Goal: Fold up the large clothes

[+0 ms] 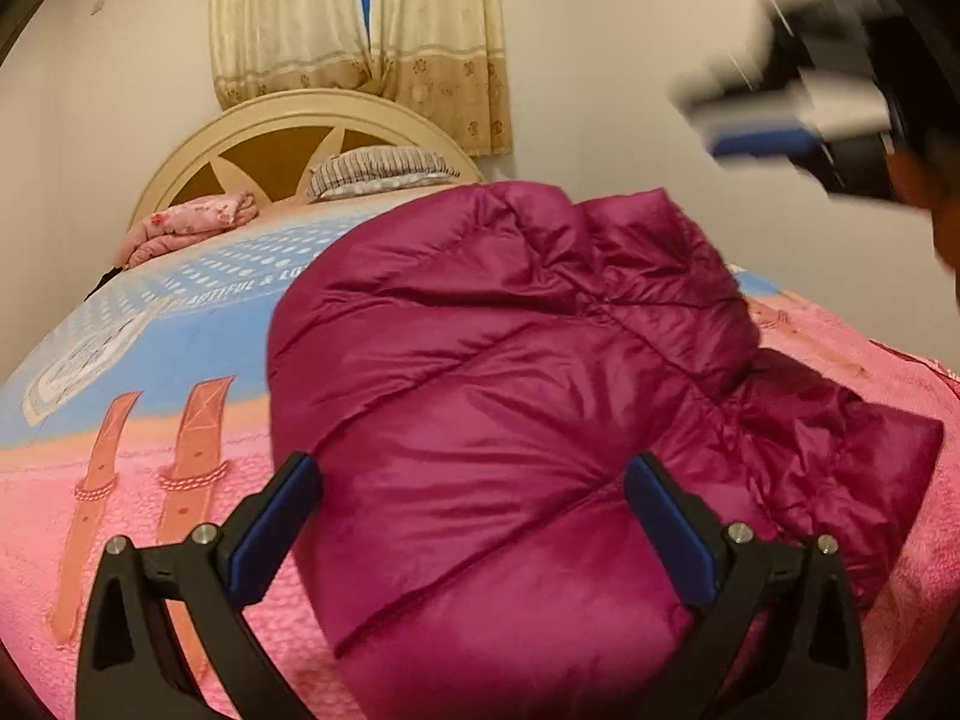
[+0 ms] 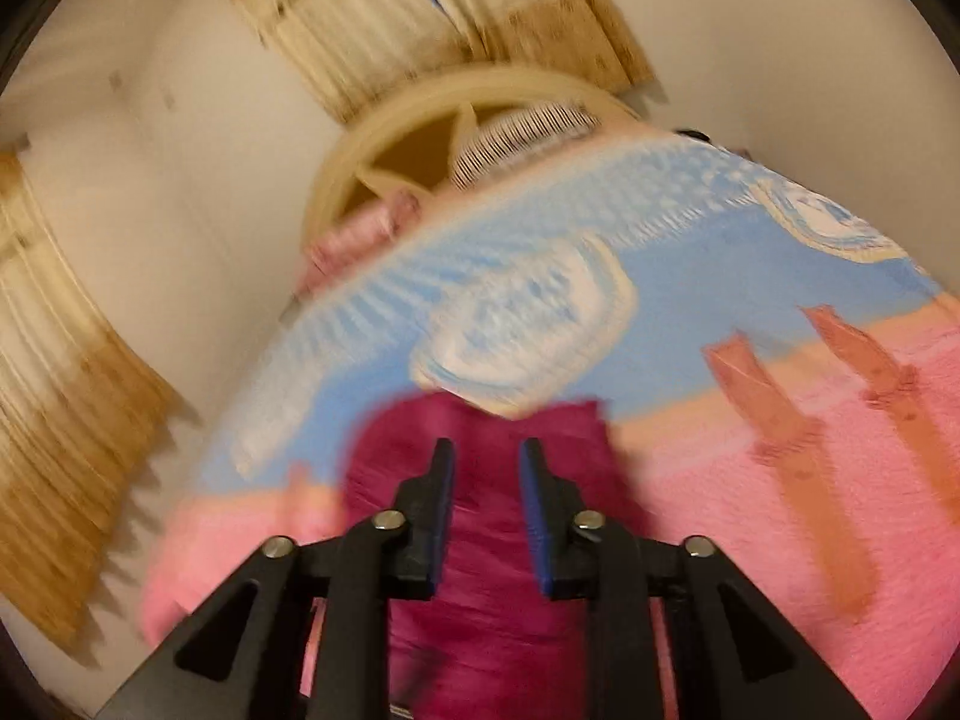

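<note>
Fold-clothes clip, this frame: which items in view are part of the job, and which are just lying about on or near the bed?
Part of the job:
- magenta puffer jacket, lying on the bed
- left gripper, open
- right gripper, open, nothing pinched

Just lying about:
- pink and blue bed cover
- striped pillow
- folded pink floral blanket
- headboard
- curtains

The left gripper (image 1: pixel 474 474) is a black plastic frame with two angled arms, each cut through by a triangular slot and pinned with round silver screws. Its fingers (image 1: pixel 672 531) carry flat blue pads on their inner faces. The right gripper (image 2: pixel 483 468) has the same build: black arms, silver screw heads, blue-lined fingers (image 2: pixel 540 516) with stepped tips. In the left wrist view it appears as a blurred shape, seemingly black, white and blue.
</note>
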The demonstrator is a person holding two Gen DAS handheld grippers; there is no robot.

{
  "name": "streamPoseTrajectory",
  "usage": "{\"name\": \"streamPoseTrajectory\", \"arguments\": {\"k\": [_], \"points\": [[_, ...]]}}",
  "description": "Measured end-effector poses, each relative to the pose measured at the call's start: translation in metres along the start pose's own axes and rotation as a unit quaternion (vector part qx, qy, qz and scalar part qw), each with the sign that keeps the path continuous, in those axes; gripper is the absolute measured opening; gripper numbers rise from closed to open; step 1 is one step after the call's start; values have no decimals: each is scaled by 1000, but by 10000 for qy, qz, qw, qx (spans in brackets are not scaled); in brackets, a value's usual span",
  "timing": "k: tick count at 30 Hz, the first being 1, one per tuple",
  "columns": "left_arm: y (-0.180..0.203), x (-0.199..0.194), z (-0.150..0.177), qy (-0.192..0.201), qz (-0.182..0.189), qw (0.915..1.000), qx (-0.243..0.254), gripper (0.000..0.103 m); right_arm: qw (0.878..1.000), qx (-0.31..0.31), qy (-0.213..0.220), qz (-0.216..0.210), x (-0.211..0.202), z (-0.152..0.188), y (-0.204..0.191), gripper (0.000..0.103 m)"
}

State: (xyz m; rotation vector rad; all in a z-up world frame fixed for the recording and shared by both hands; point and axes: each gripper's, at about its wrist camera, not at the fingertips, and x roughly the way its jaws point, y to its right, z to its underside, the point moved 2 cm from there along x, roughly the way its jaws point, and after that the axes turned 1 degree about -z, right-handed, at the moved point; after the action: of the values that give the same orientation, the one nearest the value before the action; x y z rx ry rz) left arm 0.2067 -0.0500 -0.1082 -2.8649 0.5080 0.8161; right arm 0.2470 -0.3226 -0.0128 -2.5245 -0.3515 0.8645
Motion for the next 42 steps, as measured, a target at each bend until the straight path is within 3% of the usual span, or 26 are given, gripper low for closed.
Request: {"name": "streamPoseTrajectory", "arguments": {"k": [2,3,4,7,11,14,18,20,24,28,42], "points": [[6,-5,2,12,64,10000,69,103,9973,186,125,-702,6,-2,-18,56],[7,-6,4,20,40,9999,104,103,9925,298,141,-1178,16,-2,-27,61],[4,-8,3,35,18,9999,121,103,9896,336,109,-1392,28,-2,-31,61],[-10,-11,4,21,-16,10000,-25,103,9933,352,54,-1104,62,6,-20,61],[-46,-14,-1,89,-363,9981,-490,103,9954,804,-116,-508,86,21,33,60],[-70,-5,-24,70,-862,9906,-1060,103,9981,602,-60,-121,84,27,50,60],[-71,21,-54,-91,-1224,9777,-1706,103,9997,82,-57,243,82,33,53,59],[-60,43,-69,-202,-1326,9768,-1668,103,9992,-173,-83,354,81,34,53,59],[-48,82,-66,-672,-1852,9707,-1375,103,9971,-459,-152,584,86,40,59,57],[-51,115,-49,-1134,-1726,9670,-1492,103,9959,-503,-242,713,98,47,71,57],[-52,136,-28,-1567,-1478,9613,-1714,103,9943,-436,-506,834,123,56,84,57]]}}
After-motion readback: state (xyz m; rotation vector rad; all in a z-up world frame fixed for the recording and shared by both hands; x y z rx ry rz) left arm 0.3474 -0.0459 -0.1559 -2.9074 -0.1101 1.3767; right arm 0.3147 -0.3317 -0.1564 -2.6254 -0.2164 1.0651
